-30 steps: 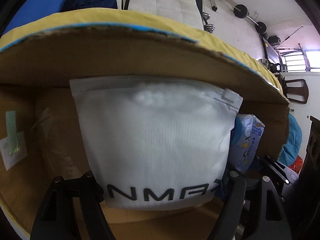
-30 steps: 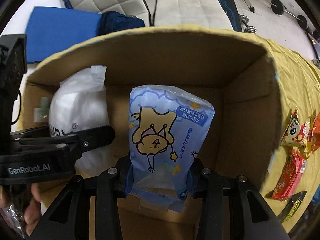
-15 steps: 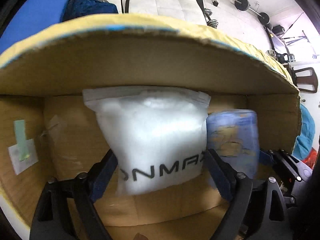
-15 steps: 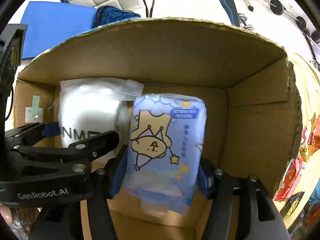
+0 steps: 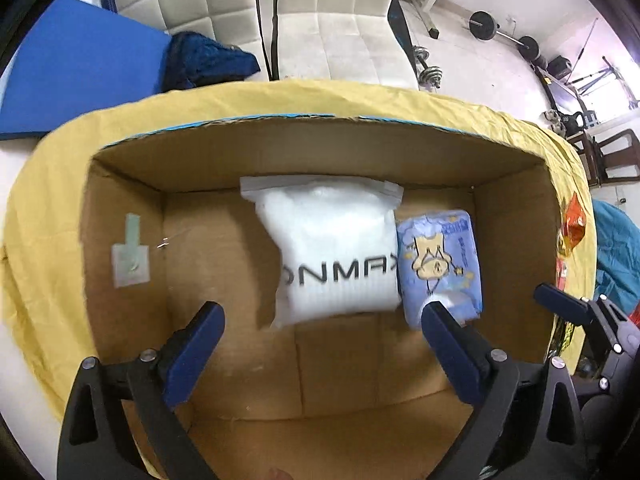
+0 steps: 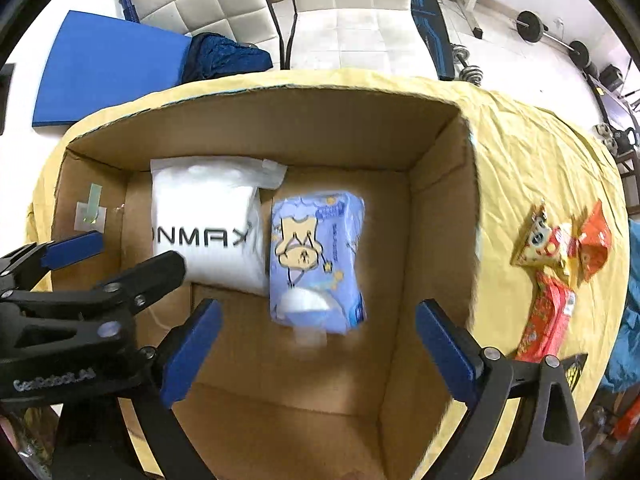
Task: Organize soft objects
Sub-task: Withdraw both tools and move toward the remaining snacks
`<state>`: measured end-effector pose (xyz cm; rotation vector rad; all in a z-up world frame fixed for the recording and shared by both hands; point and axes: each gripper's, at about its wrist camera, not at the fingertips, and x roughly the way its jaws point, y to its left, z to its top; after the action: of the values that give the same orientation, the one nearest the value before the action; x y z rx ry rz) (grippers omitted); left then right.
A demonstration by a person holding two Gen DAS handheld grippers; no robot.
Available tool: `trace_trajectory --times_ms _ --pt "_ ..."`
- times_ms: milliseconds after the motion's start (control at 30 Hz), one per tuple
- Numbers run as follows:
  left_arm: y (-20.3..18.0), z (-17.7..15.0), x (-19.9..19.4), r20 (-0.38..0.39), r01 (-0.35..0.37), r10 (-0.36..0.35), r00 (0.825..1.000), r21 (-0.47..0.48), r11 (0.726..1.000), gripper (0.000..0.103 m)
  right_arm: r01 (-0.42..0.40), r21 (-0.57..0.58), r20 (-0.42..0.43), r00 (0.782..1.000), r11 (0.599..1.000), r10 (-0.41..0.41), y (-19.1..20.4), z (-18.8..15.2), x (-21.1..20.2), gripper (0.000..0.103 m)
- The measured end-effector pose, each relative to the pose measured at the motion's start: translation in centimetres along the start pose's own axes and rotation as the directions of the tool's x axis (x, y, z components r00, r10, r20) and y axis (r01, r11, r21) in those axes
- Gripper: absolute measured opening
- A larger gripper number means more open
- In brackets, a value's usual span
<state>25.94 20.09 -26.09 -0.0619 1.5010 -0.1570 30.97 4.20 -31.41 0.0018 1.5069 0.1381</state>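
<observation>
An open cardboard box (image 5: 320,152) (image 6: 280,128) stands on a yellow cloth. On its floor lie a white soft pouch (image 5: 332,236) (image 6: 204,208) with black lettering and, touching its right side, a blue tissue pack (image 5: 440,256) (image 6: 320,248) with a bear drawing. My left gripper (image 5: 322,312) (image 6: 134,250) hovers above the pouch, jaws opening wide, pads clear of it. Over the tissue pack, my right gripper (image 6: 318,308) points down, jaws opening, nothing pressed between them. One right fingertip (image 5: 552,298) shows at the box's right wall.
Several red and orange snack packets (image 6: 560,248) lie on the yellow cloth (image 6: 540,152) right of the box. Beyond the table are white padded chairs (image 6: 216,0), a blue mat (image 6: 108,68), a dark blue cloth (image 6: 224,56) and barbells on the floor.
Both grippers spread their jaws, let go of the pouch and the tissue pack, and rose. The two packs now lie side by side on the box floor.
</observation>
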Motion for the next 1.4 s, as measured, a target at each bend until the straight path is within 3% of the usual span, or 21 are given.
trace_trajectory --times_ms 200,467,633,967,1200,1400 --pt "1.7 -3.4 -2.8 0.070 0.045 -0.041 0.997 -0.059 0.997 0.101 0.001 0.012 0.019 1.000 1.000 -0.001 -0.1 -2.6 -2.0 0.099" --pt "1.3 -6.9 -5.9 0.192 -0.036 0.050 0.980 -0.076 0.996 0.101 0.007 0.013 0.082 0.997 1.000 -0.008 0.3 -6.9 -5.7 0.099" --pt "0.2 -8.5 -7.3 0.223 -0.075 0.087 0.971 -0.063 0.995 0.101 -0.004 0.009 0.125 0.992 1.000 0.003 0.4 -9.3 -8.5 0.099" --pt "-3.2 -10.9 -10.8 0.283 -0.087 0.095 0.954 -0.039 0.995 0.101 -0.071 -0.010 0.182 0.981 0.997 0.072 -0.7 -12.9 -13.2 0.099" --pt "-9.5 -11.2 -11.9 0.309 -0.071 0.062 0.949 0.018 0.997 0.101 -0.097 0.018 0.203 0.975 0.995 0.091 -5.6 -14.3 -15.5 0.099" --pt "-18.0 -10.4 -9.2 0.265 -0.055 0.023 0.964 0.113 0.992 0.101 -0.057 0.148 0.185 0.982 0.987 0.029 -15.6 -16.0 -16.1 0.099"
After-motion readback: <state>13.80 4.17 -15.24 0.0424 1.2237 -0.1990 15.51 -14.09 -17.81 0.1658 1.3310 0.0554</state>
